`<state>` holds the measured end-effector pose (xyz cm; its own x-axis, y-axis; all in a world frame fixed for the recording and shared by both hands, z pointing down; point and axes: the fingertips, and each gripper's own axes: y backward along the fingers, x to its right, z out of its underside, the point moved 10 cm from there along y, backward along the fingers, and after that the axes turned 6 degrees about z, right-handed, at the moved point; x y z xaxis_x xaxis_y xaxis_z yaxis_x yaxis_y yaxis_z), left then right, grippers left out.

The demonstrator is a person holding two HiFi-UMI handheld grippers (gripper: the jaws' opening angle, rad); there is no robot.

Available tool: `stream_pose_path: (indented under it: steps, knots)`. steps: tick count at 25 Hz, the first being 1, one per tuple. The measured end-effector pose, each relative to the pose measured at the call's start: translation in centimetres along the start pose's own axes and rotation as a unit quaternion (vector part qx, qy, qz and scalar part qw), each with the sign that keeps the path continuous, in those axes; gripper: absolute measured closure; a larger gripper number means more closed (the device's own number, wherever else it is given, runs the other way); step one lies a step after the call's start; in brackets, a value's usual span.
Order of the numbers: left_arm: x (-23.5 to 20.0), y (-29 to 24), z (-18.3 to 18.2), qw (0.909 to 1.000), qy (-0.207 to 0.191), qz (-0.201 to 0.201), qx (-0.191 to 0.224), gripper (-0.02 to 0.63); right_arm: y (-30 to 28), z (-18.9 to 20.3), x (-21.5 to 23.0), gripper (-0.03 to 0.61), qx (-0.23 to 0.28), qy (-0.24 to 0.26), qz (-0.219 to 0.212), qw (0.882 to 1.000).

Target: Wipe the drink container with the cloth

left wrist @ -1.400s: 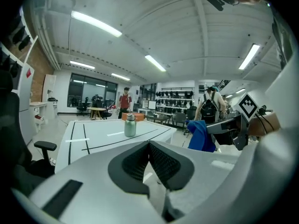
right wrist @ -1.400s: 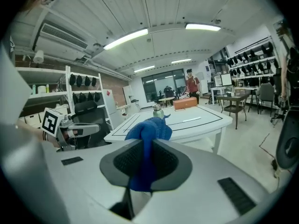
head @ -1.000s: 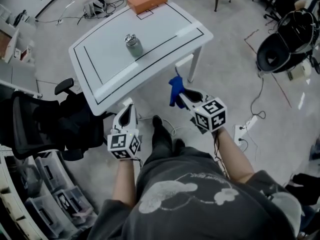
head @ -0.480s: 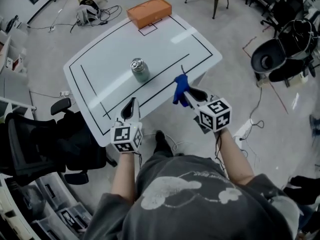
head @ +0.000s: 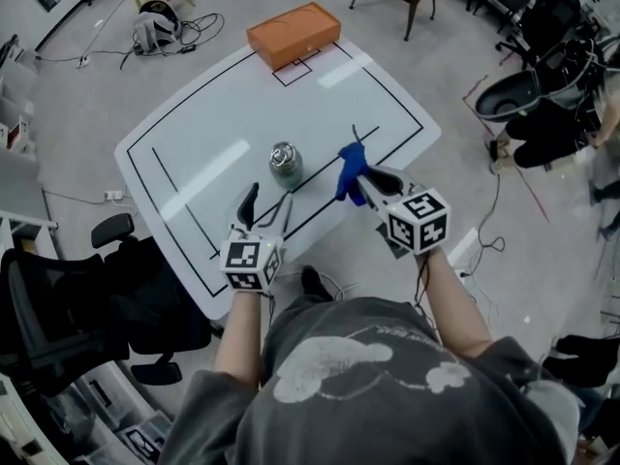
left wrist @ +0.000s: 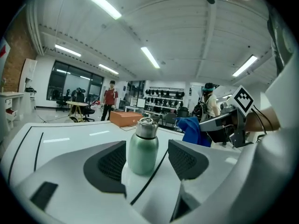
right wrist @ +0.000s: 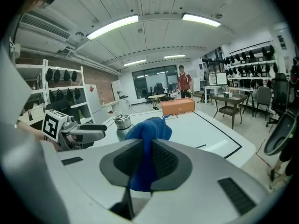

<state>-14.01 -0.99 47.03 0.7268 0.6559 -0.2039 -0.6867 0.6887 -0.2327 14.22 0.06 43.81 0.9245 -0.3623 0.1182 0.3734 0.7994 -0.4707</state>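
Observation:
A small green metal bottle (head: 284,163) with a steel cap stands upright on the white table (head: 194,143), near its front half. My left gripper (head: 267,201) hovers just short of it. Its jaws are opening and the pads touch nothing. In the left gripper view the bottle (left wrist: 143,146) stands a little past the two pads. My right gripper (head: 356,180) is to the bottle's right, shut on a bunched blue cloth (head: 351,170). In the right gripper view the cloth (right wrist: 148,135) hangs between the pads, with the bottle (right wrist: 122,123) behind it to the left.
An orange box (head: 294,34) lies at the table's far edge. A black office chair (head: 58,298) stands left of the table, and storage bins sit at the lower left. Chairs and cables lie on the floor at the back and right. A person in red (left wrist: 111,102) stands far off.
The person has stepped up to the table, so both grippers now hang over its near side. The left jaws, shut before, now stand apart. The right gripper still holds the cloth.

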Motion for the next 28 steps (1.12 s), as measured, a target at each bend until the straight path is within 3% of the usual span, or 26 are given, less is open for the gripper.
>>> stream_pose_path:
  steps: [2, 7, 14, 21, 28]
  knots:
    - [-0.8, -0.8, -0.3, 0.9999, -0.008, 0.007, 0.005, 0.328, -0.7, -0.2, -0.2, 0.526, -0.003, 0.002, 0.004, 1.000]
    - [-1.5, -3.5, -1.7, 0.9987, -0.036, 0.035, -0.006, 0.322, -1.8, -1.0, -1.0, 0.526, -0.005, 0.005, 0.006, 1.000]
    - [-1.5, -6.4, -1.8, 0.9968, -0.049, 0.022, -0.060, 0.322, -3.5, -2.4, -1.4, 0.526, -0.009, 0.020, -0.014, 1.000]
    - [-1.2, -6.4, -1.7, 0.9972, -0.049, 0.011, -0.055, 0.339, -6.7, -3.7, -0.7, 0.526, -0.018, 0.044, -0.093, 0.995]
    - [-1.0, -6.5, -1.4, 0.9972, -0.049, -0.006, -0.055, 0.341, -11.3, -4.5, -0.7, 0.526, -0.043, 0.070, -0.201, 0.976]
